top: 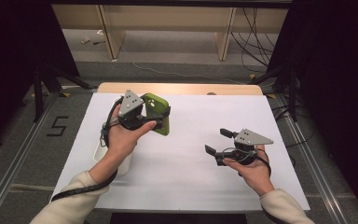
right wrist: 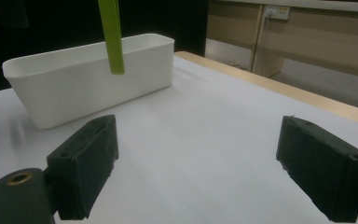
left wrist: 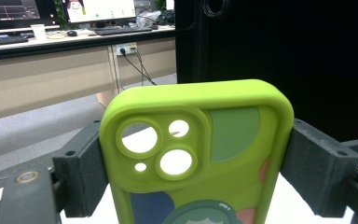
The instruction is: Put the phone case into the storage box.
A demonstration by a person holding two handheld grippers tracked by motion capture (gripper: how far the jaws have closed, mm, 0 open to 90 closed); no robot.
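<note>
Nearest the person's edge of the table [top: 182, 186], two cream sleeves enter from below. The right hand [top: 254, 170] carries the right gripper [top: 218, 142] low over the white surface, toward the table's right side and closer to the near edge than the far one. Its jaws stand spread wide, with nothing between them; the right gripper view shows bare white tabletop in the gap. A grey three-cornered plate [top: 253, 136] sits on top of it.

Farther in, toward the left side, the left hand [top: 120, 140] lifts the left gripper [top: 161, 116] clear of the surface. Its jaws are pressed against the two long edges of a lime-green phone case [top: 158, 112], pinching it across its width. The left gripper view shows the case [left wrist: 200, 154] upright, camera cut-outs at the upper left, with patches of darker green, blue and pink and part of a round teal figure at the lower edge. A black cable [top: 81, 189] trails from this gripper along the forearm.

Beneath and beside the left hand, a white rectangular bin [top: 100, 151] stands at the table's left edge. In the right gripper view the bin [right wrist: 88, 79] is open-topped, and the case hangs edge-on as a thin green strip [right wrist: 112, 37] in front of it.

Beyond the far edge lie grey floor, wooden furniture legs and loose cables.
</note>
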